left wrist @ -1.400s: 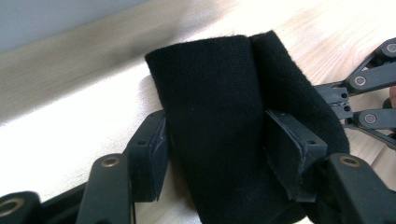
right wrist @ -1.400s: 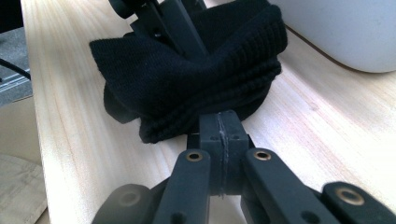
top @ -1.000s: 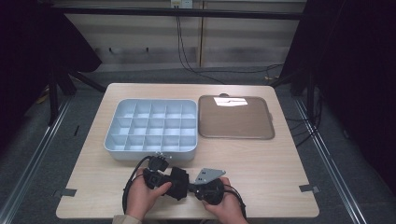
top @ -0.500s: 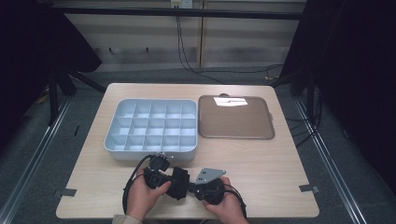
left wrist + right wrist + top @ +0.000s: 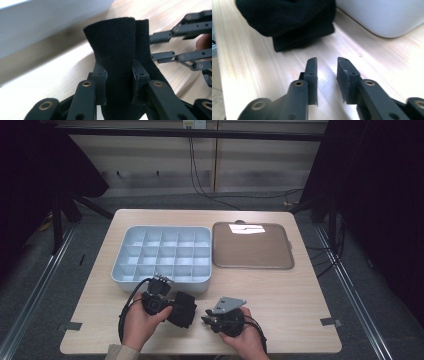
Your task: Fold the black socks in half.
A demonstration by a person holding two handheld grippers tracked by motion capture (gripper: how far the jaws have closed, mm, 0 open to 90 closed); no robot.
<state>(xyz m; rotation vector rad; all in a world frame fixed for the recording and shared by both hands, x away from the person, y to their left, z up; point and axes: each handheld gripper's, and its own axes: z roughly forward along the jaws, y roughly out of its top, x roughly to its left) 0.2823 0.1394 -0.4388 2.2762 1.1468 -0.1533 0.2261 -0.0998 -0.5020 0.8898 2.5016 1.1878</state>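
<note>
Left tool (image 5: 118, 86) is clamped on a folded black cloth (image 5: 120, 50); right tool (image 5: 327, 75) stands slightly apart, empty, above the table (image 5: 249, 75).

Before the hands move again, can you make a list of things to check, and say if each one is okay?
1. Left gripper has hold of the black cloth: ok, jaws pinch it on both sides.
2. Right gripper is free: ok, jaws parted with nothing between them.
3. Right gripper is clear of the cloth: ok, the cloth lies ahead of the jaws, apart.
4. Compartment tray has room: ok, its cells look empty.
5. Brown flat tray holds nothing: ok.
6. Cloth is lifted off the table: cannot tell.
</note>
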